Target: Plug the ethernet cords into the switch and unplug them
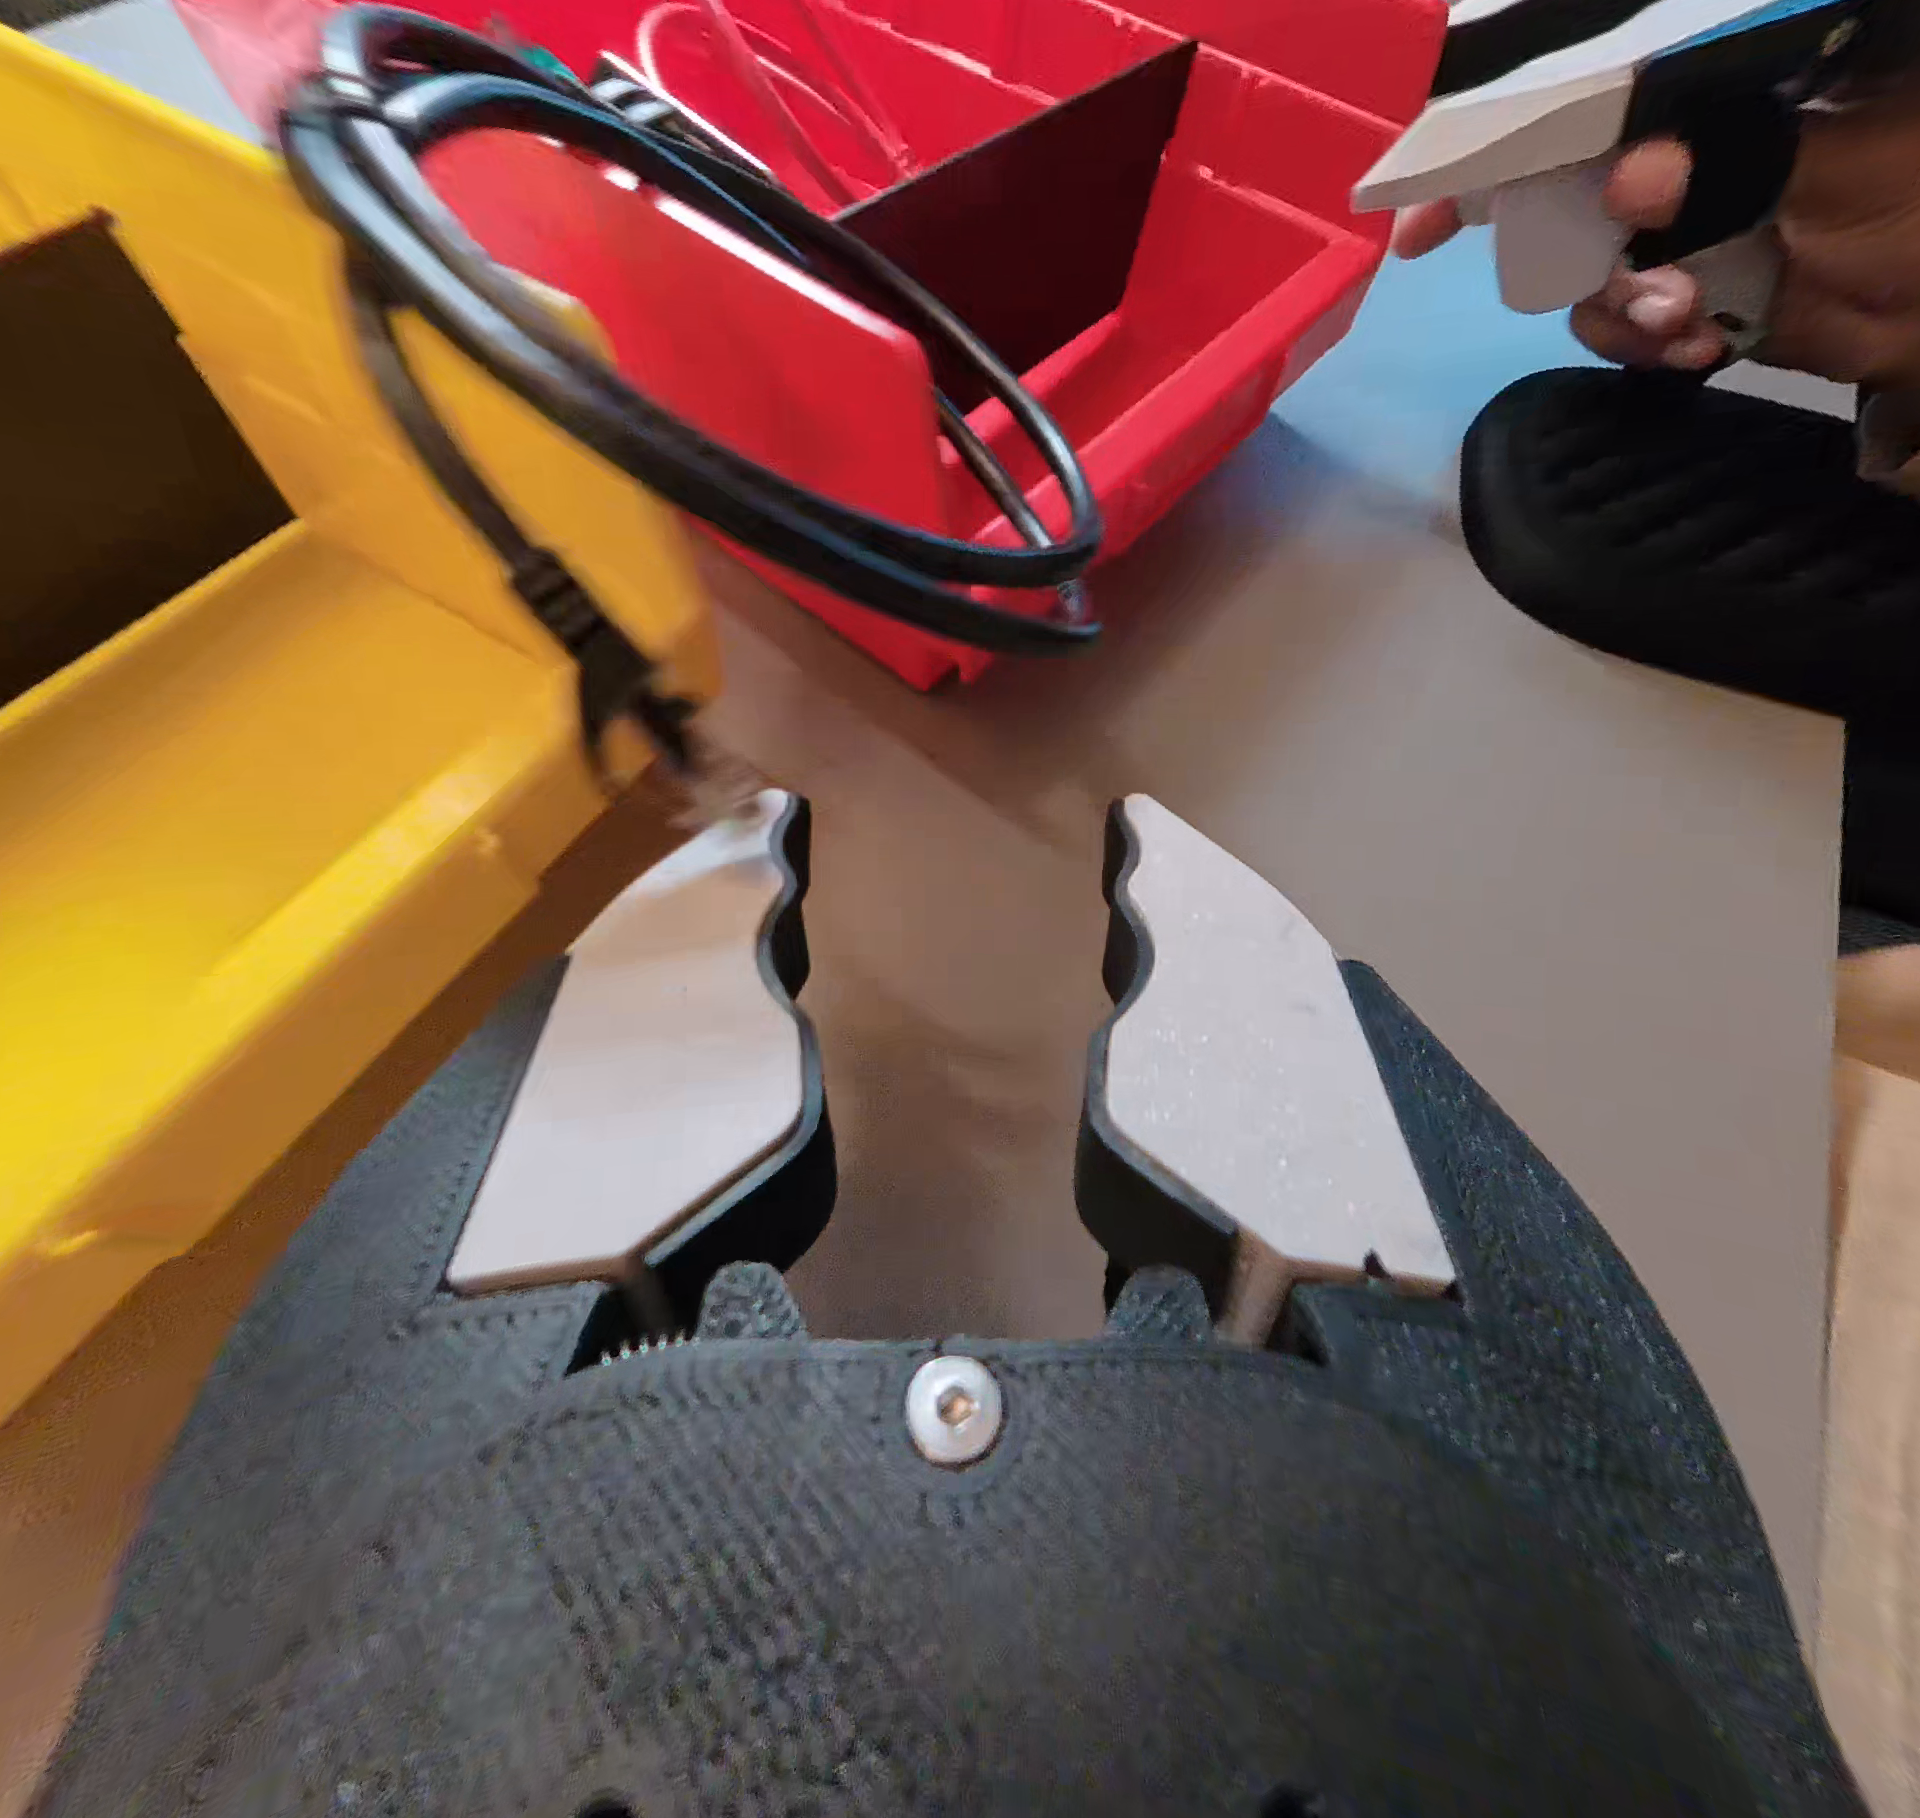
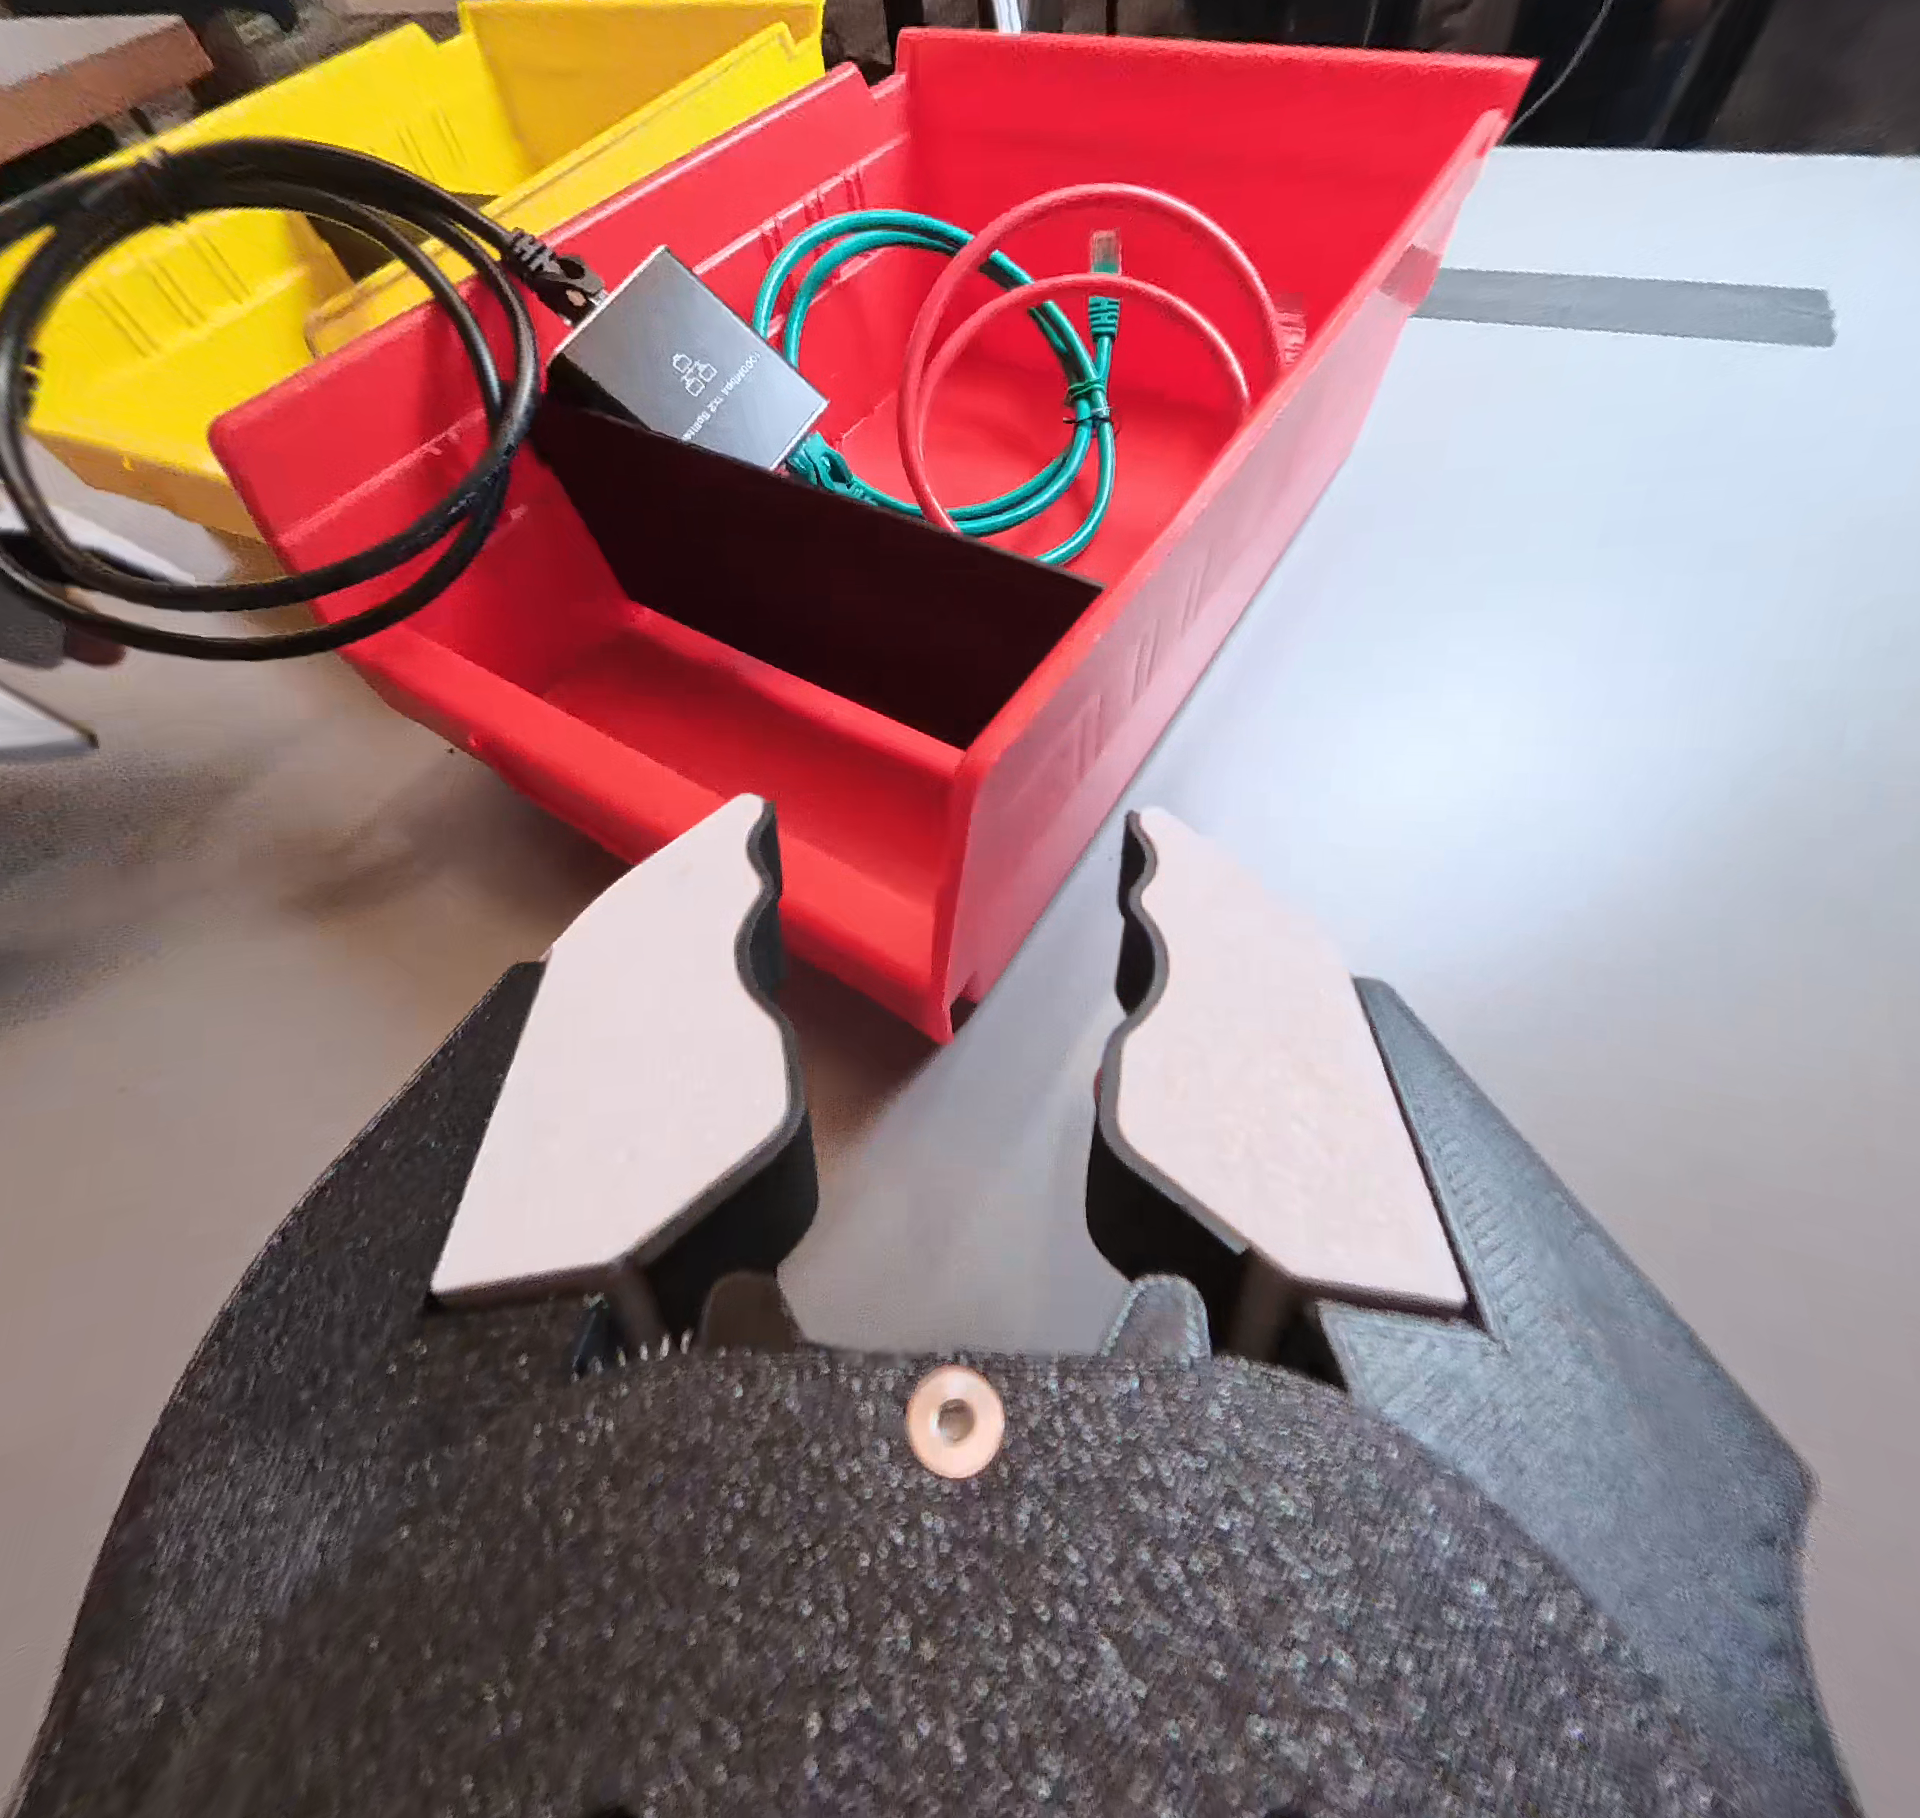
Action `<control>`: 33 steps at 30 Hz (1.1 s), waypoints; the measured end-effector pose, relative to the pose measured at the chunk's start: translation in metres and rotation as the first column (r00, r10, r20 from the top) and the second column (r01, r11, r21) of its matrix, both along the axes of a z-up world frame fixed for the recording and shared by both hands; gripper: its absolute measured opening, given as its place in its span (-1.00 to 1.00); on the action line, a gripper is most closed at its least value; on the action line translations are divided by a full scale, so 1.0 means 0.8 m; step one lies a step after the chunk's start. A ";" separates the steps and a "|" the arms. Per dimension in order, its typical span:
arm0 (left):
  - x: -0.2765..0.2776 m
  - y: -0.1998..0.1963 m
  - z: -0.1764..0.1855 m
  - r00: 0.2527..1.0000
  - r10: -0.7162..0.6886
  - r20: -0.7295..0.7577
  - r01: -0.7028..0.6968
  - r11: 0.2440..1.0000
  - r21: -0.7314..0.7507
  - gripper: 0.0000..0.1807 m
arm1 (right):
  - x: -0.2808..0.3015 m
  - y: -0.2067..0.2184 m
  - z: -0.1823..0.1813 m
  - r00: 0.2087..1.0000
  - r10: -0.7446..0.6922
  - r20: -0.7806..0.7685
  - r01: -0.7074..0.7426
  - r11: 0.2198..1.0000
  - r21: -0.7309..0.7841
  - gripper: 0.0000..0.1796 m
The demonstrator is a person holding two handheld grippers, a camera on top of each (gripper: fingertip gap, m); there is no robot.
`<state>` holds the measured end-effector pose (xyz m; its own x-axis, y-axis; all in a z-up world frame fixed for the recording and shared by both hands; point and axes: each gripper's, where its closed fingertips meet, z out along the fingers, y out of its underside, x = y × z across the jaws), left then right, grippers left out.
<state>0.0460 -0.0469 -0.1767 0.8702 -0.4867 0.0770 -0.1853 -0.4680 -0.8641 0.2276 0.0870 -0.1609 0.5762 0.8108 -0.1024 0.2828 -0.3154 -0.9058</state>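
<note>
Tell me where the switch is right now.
In the right wrist view the switch sits in the red bin, propped on the black divider, left of the green cord and red cord.

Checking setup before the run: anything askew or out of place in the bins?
Yes. The switch sits tilted, propped on the black divider inside the red bin rather than lying flat. The black cord is plugged into it, its coil hanging over the bin's rim. Green cord and red cord lie coiled inside.
</note>
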 end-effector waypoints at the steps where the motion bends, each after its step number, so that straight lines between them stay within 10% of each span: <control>1: 0.010 0.003 -0.001 1.000 0.004 0.013 -0.004 1.000 -0.006 -0.40 | -0.004 0.004 -0.003 1.000 0.002 0.008 -0.002 1.000 -0.006 -0.32; 19: 0.029 0.109 0.015 0.933 0.346 0.098 -0.359 0.916 0.177 -0.60 | -0.012 0.034 -0.006 0.997 -0.071 -0.022 0.071 0.997 -0.008 -0.69; 33: 0.036 0.088 0.061 0.955 0.296 -0.014 -0.281 0.918 0.279 -0.76 | 0.009 0.004 0.064 0.990 -0.124 -0.071 0.136 0.968 0.213 -0.80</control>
<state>0.0747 0.0237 -0.1282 0.9751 -0.2092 -0.0735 -0.1276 -0.2582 -0.9576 0.2352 0.0898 -0.1097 0.6765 0.7358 0.0317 0.1984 -0.1406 -0.9700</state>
